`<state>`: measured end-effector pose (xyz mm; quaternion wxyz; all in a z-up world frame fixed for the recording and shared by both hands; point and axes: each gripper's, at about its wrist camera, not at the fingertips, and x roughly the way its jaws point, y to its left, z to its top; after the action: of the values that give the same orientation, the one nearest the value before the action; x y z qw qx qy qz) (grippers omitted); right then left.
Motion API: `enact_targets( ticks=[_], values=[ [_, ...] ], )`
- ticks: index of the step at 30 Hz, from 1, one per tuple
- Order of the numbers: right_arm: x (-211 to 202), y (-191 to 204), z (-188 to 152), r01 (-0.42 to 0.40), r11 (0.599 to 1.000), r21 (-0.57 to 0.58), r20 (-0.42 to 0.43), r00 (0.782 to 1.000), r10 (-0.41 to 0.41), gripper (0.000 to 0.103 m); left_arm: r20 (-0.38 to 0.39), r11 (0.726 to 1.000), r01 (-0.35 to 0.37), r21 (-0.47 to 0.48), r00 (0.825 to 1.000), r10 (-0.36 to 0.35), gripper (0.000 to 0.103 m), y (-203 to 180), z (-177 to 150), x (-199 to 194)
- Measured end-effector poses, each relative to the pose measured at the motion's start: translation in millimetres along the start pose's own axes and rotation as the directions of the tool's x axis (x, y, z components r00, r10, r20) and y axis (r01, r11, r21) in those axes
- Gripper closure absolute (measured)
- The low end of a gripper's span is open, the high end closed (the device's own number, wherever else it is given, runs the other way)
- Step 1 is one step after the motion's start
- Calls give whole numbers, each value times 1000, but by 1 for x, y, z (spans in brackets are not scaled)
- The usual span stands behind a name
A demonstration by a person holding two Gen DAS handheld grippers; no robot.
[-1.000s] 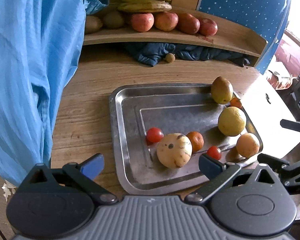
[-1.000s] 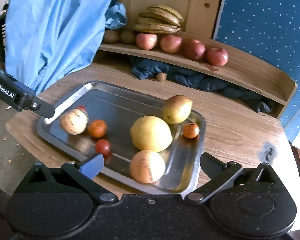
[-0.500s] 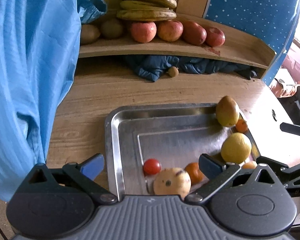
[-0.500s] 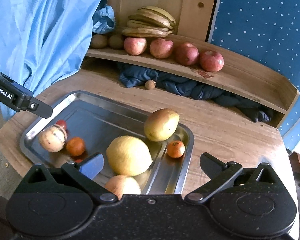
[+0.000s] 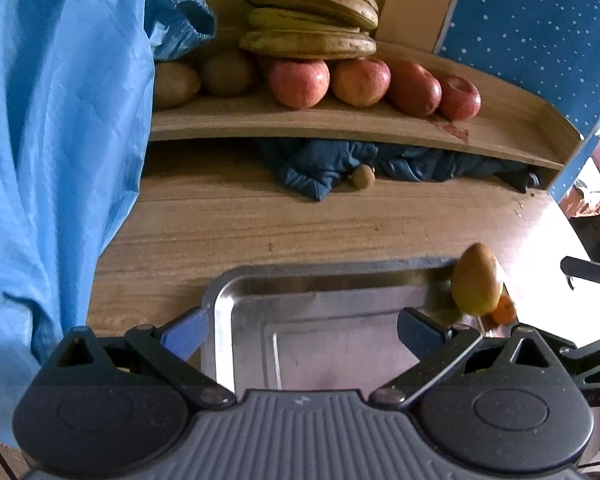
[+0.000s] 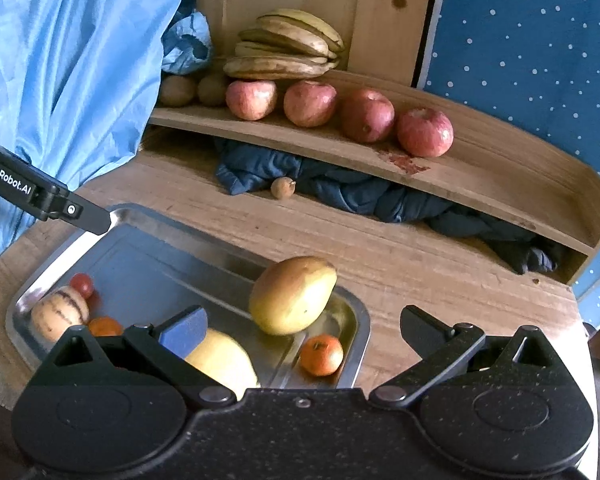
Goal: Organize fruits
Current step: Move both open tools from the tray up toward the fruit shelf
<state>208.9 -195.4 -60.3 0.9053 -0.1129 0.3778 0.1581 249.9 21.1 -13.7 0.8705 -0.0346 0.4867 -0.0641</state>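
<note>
Left gripper (image 5: 300, 330) — jaws spread wide, nothing between them. Left finger carries a blue pad (image 5: 186, 334); right finger is dark. Black linkage arms run back to two round pivot housings on a ribbed grey body. Pose: level, pointing forward and slightly down.

Right gripper (image 6: 302, 328) — jaws likewise spread wide and empty. Blue pad (image 6: 184, 326) on its left finger, dark pad on the right; body black and speckled. Pose: forward, tilted slightly down.

From the right wrist camera, one dark finger of the left gripper (image 6: 40, 200) enters at the left edge, lettered "GenRobot.AI", well apart from the right gripper.
</note>
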Motion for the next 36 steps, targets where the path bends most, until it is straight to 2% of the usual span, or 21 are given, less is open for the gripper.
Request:
enact_targets(
  ticks=[19, 36],
  values=[
    [37, -40, 31, -66, 998, -17, -5, 998, 66, 1, -7, 997, -42, -61, 999, 42, 0, -23, 31, 31],
    [55, -53, 48, -149, 988, -44, 12, 989, 150, 1, 9, 990, -102, -92, 995, 104, 0, -34, 46, 30]
  ],
)
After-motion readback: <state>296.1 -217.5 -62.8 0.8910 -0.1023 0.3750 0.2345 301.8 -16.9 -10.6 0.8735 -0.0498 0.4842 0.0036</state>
